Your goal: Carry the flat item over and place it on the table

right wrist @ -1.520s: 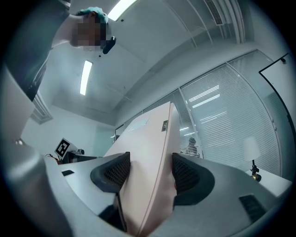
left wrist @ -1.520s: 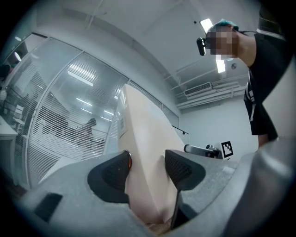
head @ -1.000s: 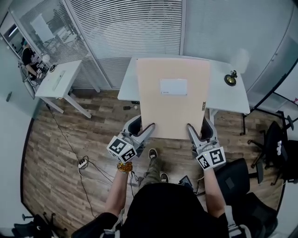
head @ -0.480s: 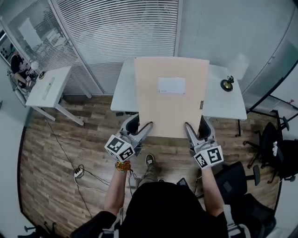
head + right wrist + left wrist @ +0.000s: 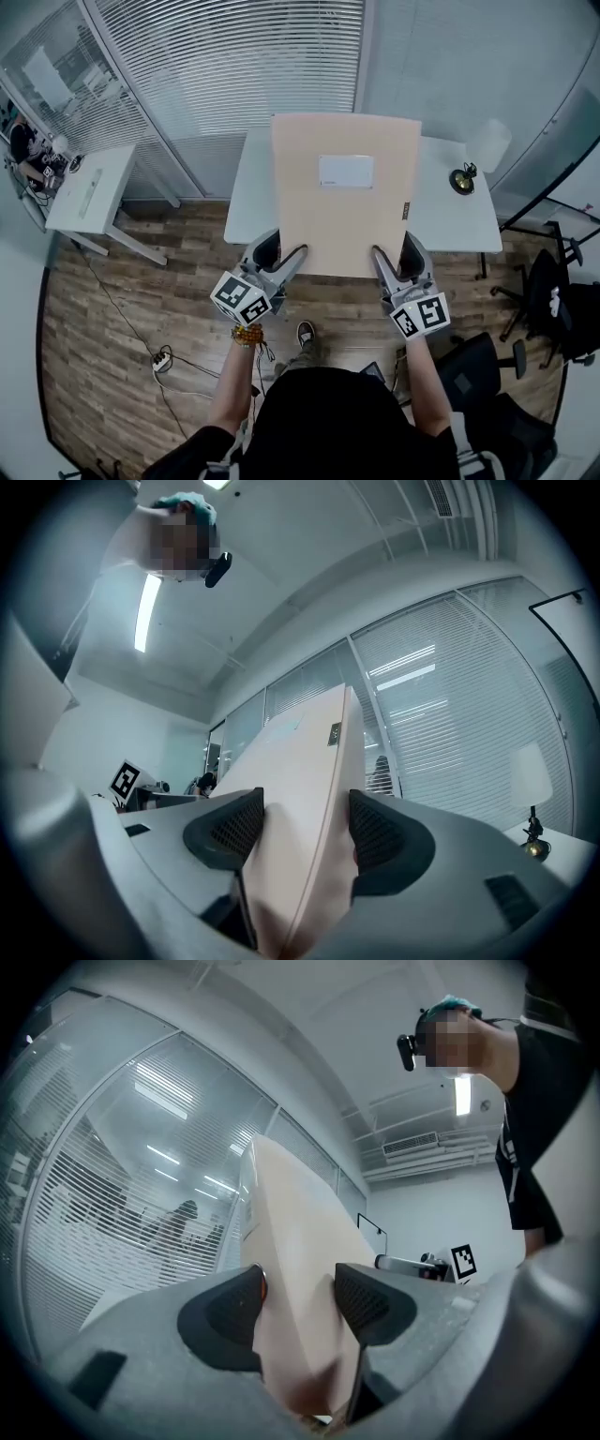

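Left gripper (image 5: 282,262) and right gripper (image 5: 393,261), jaws clamped on the flat board's (image 5: 345,211) near edge (grip unchanged); I've edged nearer the table (image 5: 457,208), placement pending.

I see wood-plank floor (image 5: 103,319) across the lower left, slatted blinds (image 5: 244,56) behind glass along the top, a small white desk (image 5: 89,187) at the upper left and black office chairs (image 5: 553,281) at the right edge.

Bright, even office light from ceiling strips (image 5: 145,611); fisheye bends edges, corners vignette dark.
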Tool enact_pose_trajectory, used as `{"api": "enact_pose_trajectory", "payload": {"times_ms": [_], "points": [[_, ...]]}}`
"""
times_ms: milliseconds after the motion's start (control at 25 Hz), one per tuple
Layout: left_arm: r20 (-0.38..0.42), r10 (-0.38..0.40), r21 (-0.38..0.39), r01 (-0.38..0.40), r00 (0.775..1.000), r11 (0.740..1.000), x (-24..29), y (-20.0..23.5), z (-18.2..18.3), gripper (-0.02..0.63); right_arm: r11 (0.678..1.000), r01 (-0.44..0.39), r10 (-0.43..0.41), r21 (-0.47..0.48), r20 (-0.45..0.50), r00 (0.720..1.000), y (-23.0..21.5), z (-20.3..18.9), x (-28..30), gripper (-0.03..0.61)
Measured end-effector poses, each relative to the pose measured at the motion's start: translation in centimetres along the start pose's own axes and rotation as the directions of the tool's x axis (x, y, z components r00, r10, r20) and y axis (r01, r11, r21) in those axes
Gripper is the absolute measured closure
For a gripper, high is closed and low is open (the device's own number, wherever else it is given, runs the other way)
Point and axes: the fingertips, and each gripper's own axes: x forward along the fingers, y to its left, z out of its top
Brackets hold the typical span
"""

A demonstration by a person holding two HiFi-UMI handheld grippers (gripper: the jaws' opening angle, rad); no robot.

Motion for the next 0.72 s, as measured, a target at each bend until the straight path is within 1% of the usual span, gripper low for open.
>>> {"api": "enact_pose_trajectory", "payload": {"times_ms": [360,480,720], "points": [[0.006,-0.003,0.012,0.003,1.0,1.0,-0.2,6.3,1.3,0.365,1.0,0.003,-0.003,-0.001,0.004,1.0,1.0,-1.4,6.2,0.322],[0.016,-0.016,0.012,0.016,1.0,1.0,-0.4,7.6,1.5,0.365,1.0,0.009,-0.009,-0.008,-0.001,1.0,1.6,-1.6,7.3,0.322],[0.045,-0.016,-0.006,0.016,0.999,1.0,-0.5,9.9,1.7,0.365,1.0,0.019,-0.02,-0.024,-0.015,1.0,2.0,-2.0,9.4,0.322]]}}
